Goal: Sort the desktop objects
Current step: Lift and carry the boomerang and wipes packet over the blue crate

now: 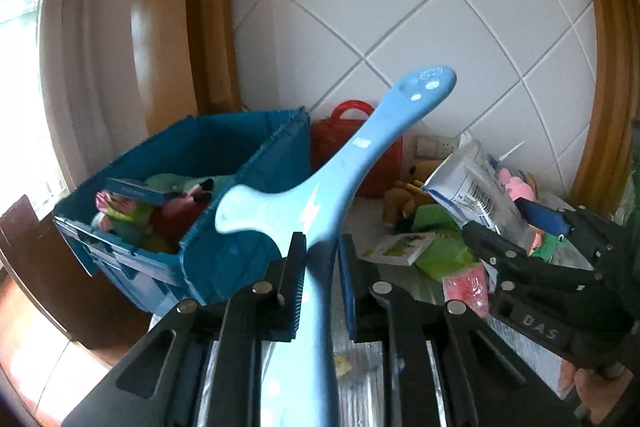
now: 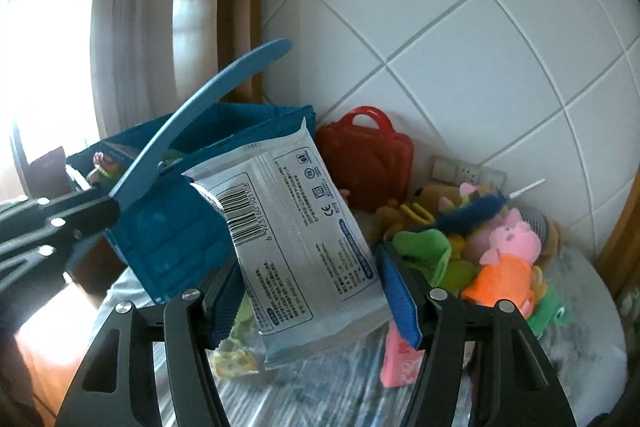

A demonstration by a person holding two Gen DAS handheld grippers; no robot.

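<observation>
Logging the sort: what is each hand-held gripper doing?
Left hand-held gripper: closed on the light-blue plastic toy.
Right hand-held gripper: closed on the white barcoded packet.

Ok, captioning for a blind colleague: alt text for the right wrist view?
The right gripper holds a white barcoded plastic packet above a cluttered table, beside a blue plastic crate. Plush toys lie right.

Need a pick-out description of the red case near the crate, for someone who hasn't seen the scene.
Find the blue crate by the tiled wall. Right of it, against that wall, stands the red case. Unlike the soft toys heaped nearby, it is hard, glossy plastic with an arched carry handle on top.
</observation>
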